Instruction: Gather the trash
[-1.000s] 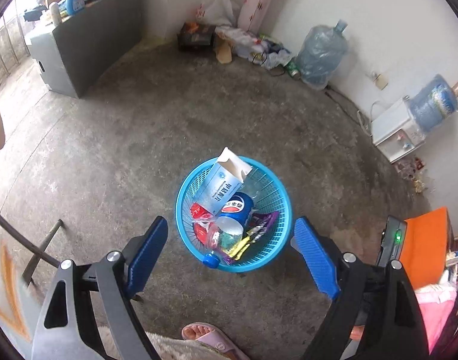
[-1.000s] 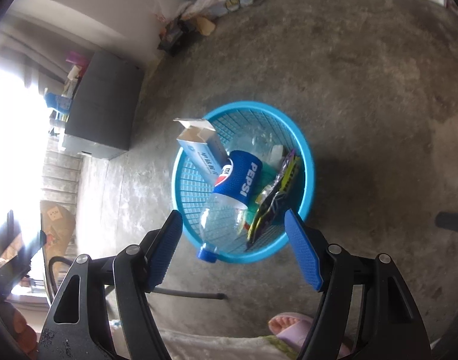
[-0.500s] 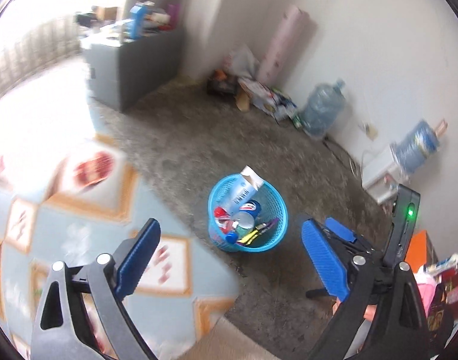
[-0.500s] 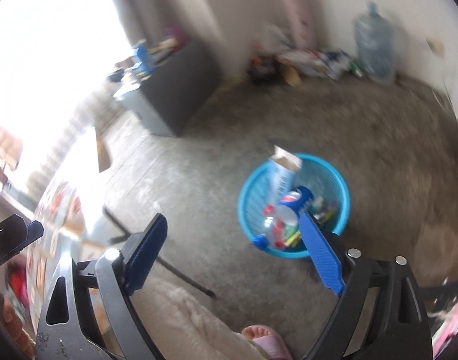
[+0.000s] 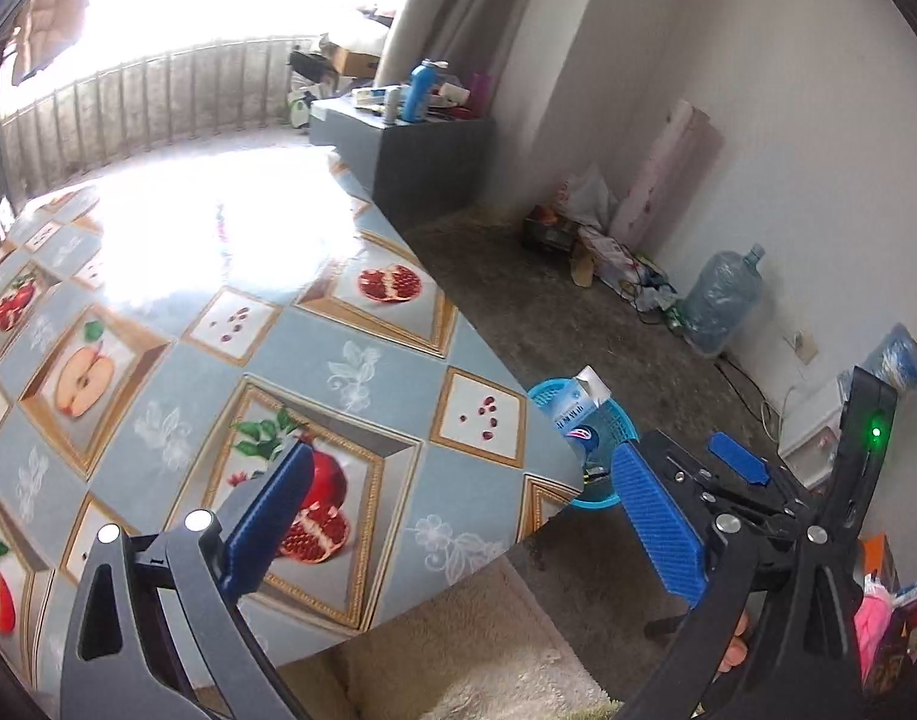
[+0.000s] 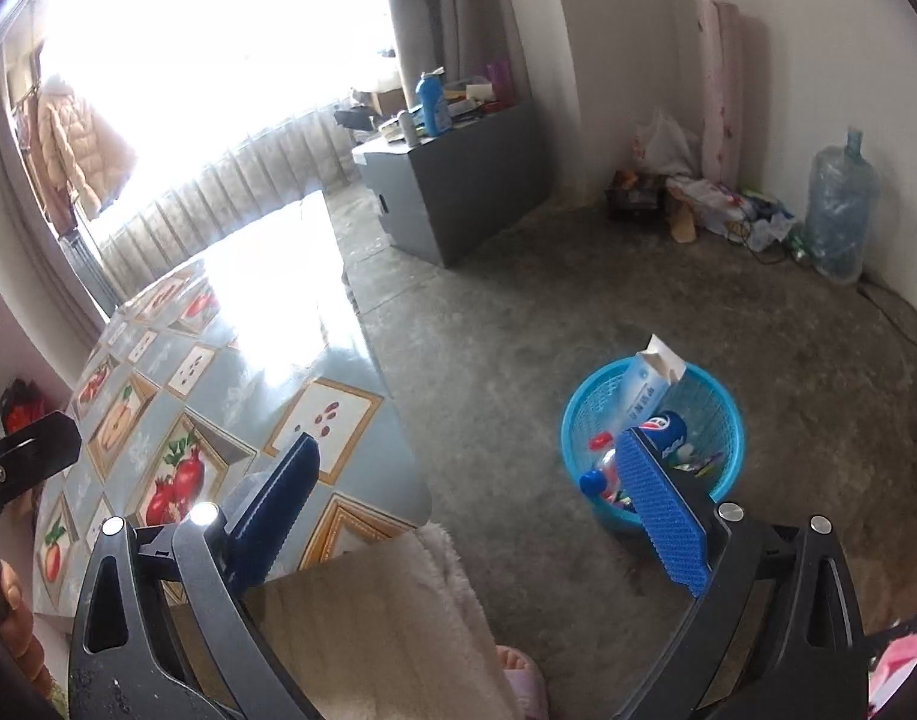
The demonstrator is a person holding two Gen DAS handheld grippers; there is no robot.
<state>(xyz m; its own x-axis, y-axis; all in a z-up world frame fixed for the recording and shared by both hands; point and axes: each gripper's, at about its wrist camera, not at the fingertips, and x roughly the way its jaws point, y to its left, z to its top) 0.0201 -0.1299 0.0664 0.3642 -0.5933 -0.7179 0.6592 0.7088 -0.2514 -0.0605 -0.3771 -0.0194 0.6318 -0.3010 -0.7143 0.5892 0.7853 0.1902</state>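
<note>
Sitting in one basket (image 6: 722,420): one carton (image 6: 647,384), one bottle (image 6: 662,435).

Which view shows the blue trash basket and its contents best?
The right wrist view: the blue basket shows nearly whole, with the carton and Pepsi bottle inside. The left wrist view shows only part of it, hidden behind the table edge and a hand-held gripper.

The blue bottle (image 6: 662,429) in the basket (image 6: 719,402) shows a partial Pepsi logo; dark print on the carton (image 6: 641,387) is too small to read.
</note>
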